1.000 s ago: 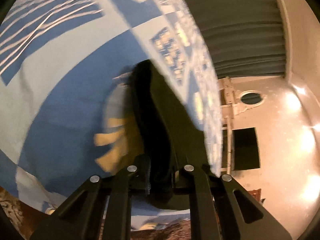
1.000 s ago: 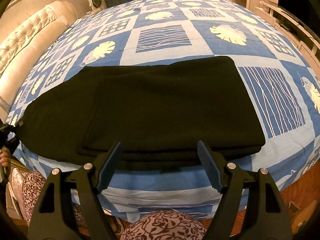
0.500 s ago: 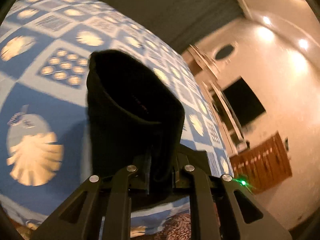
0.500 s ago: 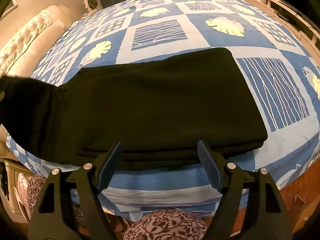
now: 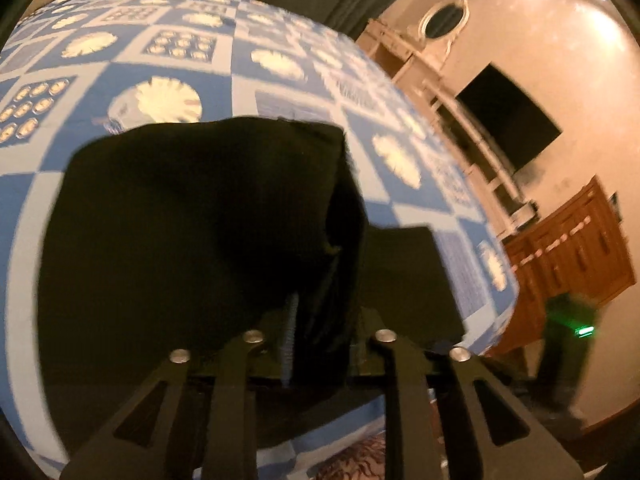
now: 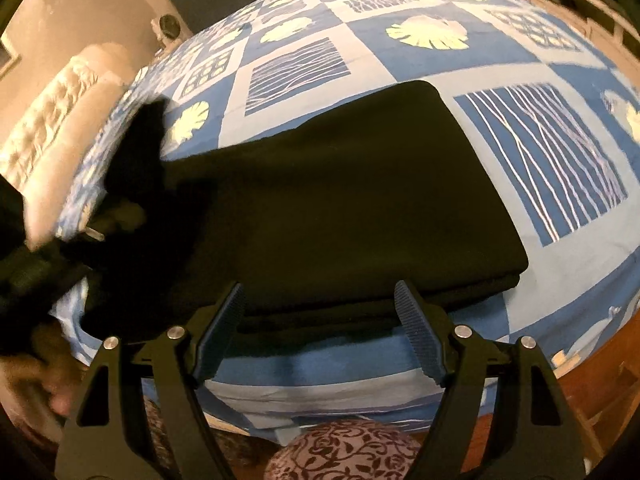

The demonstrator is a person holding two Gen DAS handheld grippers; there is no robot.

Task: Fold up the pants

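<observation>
I'm looking at the bed (image 6: pixel 568 236) in its blue checked cover, and the black pants (image 6: pixel 344 208) are lying folded across its near edge. My left gripper (image 5: pixel 320 336) is clamping one end of the pants, jaws closed on the cloth, lifting it above the bed. My right gripper (image 6: pixel 320 332) is hovering at the pants' near edge, jaws spread wide, holding nothing.

Dim warm light; ceiling glare; motion blur; fisheye-warped edges
</observation>
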